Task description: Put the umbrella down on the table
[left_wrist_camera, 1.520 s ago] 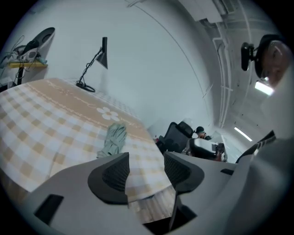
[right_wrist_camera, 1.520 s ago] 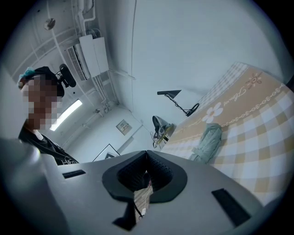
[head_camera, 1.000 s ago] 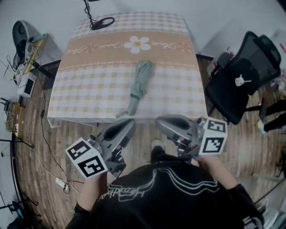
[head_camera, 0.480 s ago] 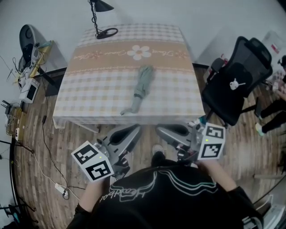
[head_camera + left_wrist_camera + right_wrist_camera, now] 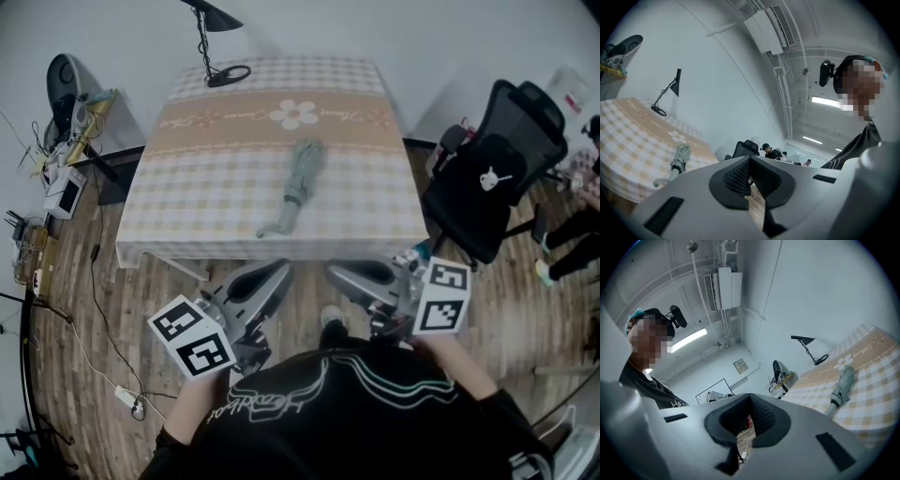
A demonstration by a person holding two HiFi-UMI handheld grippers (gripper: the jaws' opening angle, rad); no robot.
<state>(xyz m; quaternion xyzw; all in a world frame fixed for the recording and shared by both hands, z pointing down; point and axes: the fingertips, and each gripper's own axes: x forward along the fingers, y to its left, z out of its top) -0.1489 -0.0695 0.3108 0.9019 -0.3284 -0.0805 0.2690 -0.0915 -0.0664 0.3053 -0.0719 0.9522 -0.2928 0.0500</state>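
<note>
The left gripper (image 5: 279, 269) is keeping its jaws shut with nothing in them. The right gripper (image 5: 334, 273) is doing the same, low in the frame. The folded umbrella (image 5: 298, 183) is lying on the table (image 5: 187, 187), in the middle, apart from both.

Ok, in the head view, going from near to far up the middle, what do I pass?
First the left gripper and right gripper side by side, both shut and empty → table near edge → umbrella, handle end nearest → flower print → lamp base.
</note>
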